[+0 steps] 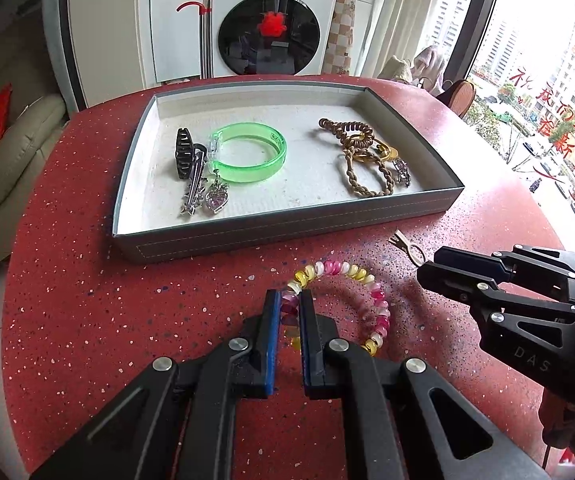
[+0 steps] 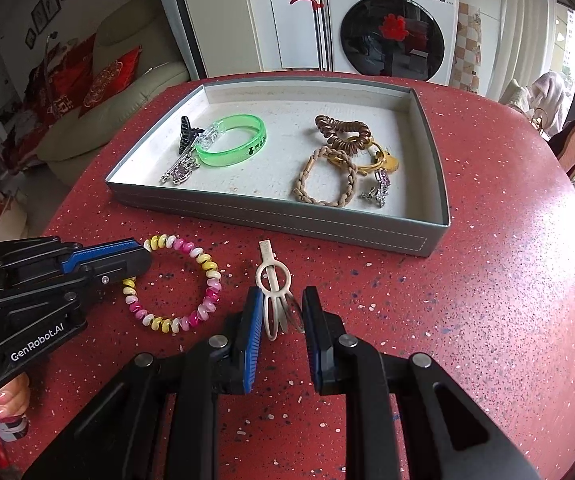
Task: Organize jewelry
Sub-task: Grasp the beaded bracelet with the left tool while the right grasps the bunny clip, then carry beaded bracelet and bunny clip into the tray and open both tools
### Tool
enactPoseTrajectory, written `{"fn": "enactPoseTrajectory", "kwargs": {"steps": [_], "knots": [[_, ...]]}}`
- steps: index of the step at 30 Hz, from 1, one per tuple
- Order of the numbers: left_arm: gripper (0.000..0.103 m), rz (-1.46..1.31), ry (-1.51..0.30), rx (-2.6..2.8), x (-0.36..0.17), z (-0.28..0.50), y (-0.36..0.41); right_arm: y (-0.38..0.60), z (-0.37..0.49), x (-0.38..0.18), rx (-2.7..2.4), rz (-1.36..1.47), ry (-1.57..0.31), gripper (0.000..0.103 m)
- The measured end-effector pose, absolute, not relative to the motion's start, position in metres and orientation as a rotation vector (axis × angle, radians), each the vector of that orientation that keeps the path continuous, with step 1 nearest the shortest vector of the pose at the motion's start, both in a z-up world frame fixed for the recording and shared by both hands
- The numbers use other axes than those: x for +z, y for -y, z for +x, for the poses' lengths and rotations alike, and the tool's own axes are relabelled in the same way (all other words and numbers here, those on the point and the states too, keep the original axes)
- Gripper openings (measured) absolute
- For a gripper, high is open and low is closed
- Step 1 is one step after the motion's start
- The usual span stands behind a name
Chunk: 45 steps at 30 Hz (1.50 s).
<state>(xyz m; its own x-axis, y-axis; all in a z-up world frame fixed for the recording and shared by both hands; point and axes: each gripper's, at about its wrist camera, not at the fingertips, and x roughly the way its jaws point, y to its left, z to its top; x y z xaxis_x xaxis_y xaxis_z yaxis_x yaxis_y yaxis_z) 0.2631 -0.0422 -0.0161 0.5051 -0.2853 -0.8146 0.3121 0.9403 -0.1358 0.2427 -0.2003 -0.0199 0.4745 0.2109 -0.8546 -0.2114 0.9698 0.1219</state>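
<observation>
- Left wrist view: your left gripper (image 1: pixel 289 312) tilts steeply down, pinching the near-left arc of the spiral hair tie (image 1: pixel 341 304), which lies flat on the red table (image 1: pixel 87 300) before the tray (image 1: pixel 287 220).
- Your right gripper (image 2: pixel 281 316) straddles the beige clip (image 2: pixel 273 288), whose long axis points toward the tray; whether its pads grip the clip, you cannot tell.
</observation>
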Motion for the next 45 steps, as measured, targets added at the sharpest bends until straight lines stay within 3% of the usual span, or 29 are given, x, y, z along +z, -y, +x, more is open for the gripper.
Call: {"fn": "enactPoseTrajectory", "kwargs": {"steps": [23, 45], "knots": [[0.028, -0.025, -0.936, -0.358, 0.002, 0.26, 0.016, 0.199, 0.24, -0.019, 0.256, 0.041, -1.068, 0.022], [0.028, -0.025, -0.844, -0.354, 0.044, 0.291, 0.022, 0.217, 0.268, 0.021, 0.219, 0.088, -0.996, 0.022]]}}
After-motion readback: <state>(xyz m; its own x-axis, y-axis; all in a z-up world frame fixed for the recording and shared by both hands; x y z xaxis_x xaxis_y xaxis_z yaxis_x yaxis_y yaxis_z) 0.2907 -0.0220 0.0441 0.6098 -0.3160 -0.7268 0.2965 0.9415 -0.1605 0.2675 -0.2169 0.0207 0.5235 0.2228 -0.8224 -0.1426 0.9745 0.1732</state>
